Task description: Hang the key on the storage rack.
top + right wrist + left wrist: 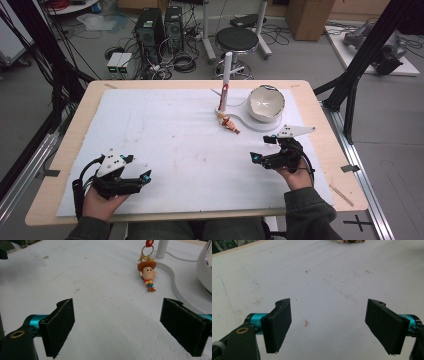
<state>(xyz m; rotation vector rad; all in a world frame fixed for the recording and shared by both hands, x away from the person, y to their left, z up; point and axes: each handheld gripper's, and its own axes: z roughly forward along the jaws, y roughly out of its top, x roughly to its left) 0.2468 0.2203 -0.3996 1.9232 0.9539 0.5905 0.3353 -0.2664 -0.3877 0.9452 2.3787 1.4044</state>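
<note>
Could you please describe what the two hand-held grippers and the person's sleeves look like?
Each hand-held gripper, left and right, has a black body, a grey three-cornered plate on top, turquoise fittings behind two flat black rectangular pads, and a brass-coloured ring in the housing. A black cable loops from the left one. The sleeves are dark olive-grey.

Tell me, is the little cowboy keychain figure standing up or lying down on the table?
Lying down. The cowboy keychain figure lies flat on the white mat, hat toward the white post, boots toward the right gripper.

Glossy plastic cowboy keychain (pixel 147 273) on a matt, scuffed white mat (pixel 100 290).
</note>
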